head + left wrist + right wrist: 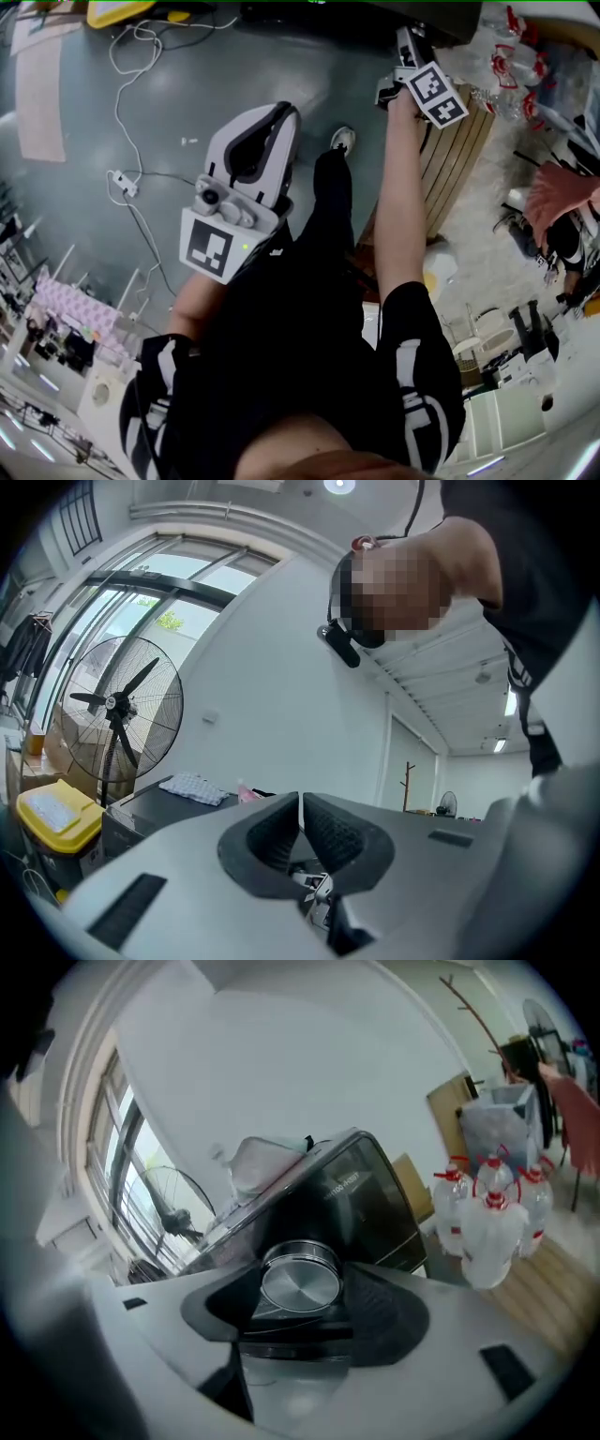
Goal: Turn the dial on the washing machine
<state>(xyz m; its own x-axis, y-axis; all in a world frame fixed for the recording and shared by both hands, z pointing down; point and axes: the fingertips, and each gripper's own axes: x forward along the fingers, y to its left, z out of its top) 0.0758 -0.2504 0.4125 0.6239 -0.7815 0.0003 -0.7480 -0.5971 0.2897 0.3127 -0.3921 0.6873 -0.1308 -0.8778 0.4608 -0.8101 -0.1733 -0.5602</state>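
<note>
In the head view, the person is holding the left gripper (277, 117) close to the body over the grey floor (169, 103), while the right gripper (406, 39) is reaching out to the dark washing machine (337, 17) at the top edge.

In the left gripper view, its jaws are meeting with nothing between them, facing a standing fan (117, 703).

In the right gripper view, the jaws are standing wide and clasping the silver dial (300, 1281) on the machine's dark front, with water bottles (492, 1213) standing to the right.
</note>
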